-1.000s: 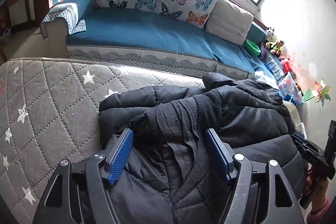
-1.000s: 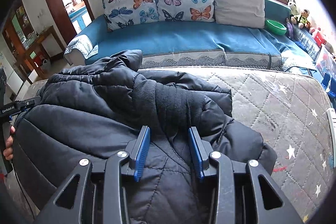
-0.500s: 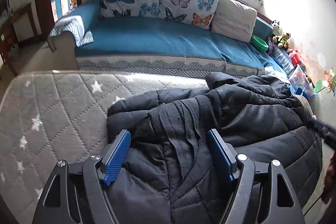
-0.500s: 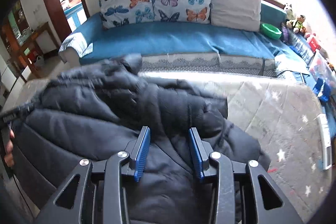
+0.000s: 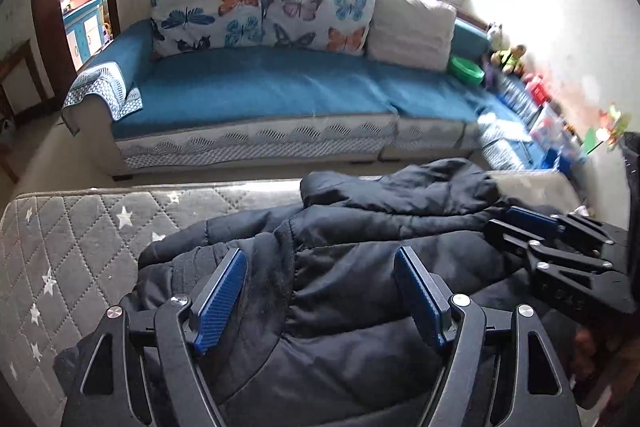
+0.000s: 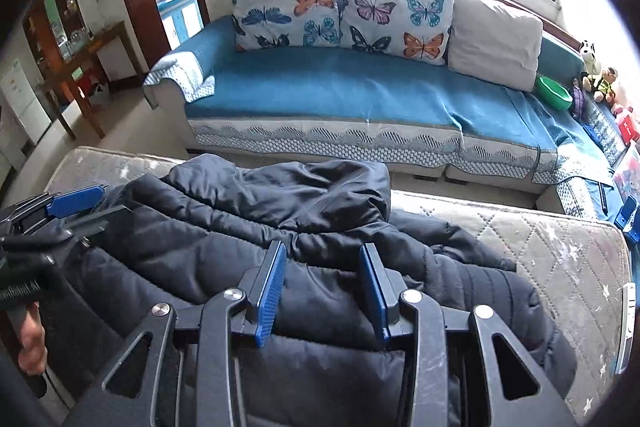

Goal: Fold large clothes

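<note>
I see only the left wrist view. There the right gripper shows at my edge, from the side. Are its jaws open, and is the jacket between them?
Observer: Open, it seems. The right gripper shows a clear gap, with the black jacket under it and not pinched.
Operator: What lies right of those jaws?
Observer: A ribbed cuff, resting at the jacket's right end on the grey mattress.
Operator: Is there mattress beyond the cuff?
Observer: Yes, a bare quilted strip runs to the edge.
</note>
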Tool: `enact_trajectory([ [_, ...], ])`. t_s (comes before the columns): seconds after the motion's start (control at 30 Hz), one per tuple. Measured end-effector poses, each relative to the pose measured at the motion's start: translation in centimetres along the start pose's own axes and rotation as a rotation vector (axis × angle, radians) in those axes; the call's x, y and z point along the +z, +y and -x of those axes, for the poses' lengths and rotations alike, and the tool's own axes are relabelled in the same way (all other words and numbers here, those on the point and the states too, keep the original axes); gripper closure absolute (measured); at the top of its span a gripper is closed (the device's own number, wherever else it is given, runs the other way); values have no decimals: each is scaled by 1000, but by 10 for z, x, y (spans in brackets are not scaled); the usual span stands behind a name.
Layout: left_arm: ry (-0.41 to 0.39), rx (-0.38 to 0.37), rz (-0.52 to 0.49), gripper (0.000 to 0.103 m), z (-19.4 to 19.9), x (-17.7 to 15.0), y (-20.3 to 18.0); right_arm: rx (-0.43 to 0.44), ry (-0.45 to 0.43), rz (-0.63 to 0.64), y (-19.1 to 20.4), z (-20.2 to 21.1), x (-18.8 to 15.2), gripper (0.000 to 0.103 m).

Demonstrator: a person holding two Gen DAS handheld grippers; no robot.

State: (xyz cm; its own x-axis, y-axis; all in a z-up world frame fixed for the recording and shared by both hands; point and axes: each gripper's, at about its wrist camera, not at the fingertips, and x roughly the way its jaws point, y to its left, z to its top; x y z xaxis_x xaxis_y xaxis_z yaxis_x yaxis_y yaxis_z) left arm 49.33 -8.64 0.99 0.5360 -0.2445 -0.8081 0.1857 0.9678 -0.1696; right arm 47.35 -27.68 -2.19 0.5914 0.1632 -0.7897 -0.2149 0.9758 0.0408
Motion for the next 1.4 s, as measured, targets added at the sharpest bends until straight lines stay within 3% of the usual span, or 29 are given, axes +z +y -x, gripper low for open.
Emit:
enact_trajectory([
  [0.13,47,22,2,21,-21,-4,-2,37,86,-59,-10,-23,-6,61],
  [0.3,26,91,-60,16,-37,-10,-14,2,79,-35,-4,-26,-8,61],
  [0.4,-7,90,-55,16,-28,-14,-17,-32,30,-4,3,-9,-9,61],
  [0.47,-34,79,-51,16,-10,-19,-18,-39,4,8,8,5,-11,61],
  [0.7,-83,54,-73,16,74,-58,-21,82,-25,44,33,67,-41,61],
  [0.87,-91,65,-102,16,114,-98,-19,71,-15,133,61,83,-73,61],
  [1.03,-34,114,-110,18,106,-132,-5,22,-7,170,72,70,-90,61],
  [1.4,-41,125,-110,16,77,-156,5,-9,-27,156,71,49,-110,60],
])
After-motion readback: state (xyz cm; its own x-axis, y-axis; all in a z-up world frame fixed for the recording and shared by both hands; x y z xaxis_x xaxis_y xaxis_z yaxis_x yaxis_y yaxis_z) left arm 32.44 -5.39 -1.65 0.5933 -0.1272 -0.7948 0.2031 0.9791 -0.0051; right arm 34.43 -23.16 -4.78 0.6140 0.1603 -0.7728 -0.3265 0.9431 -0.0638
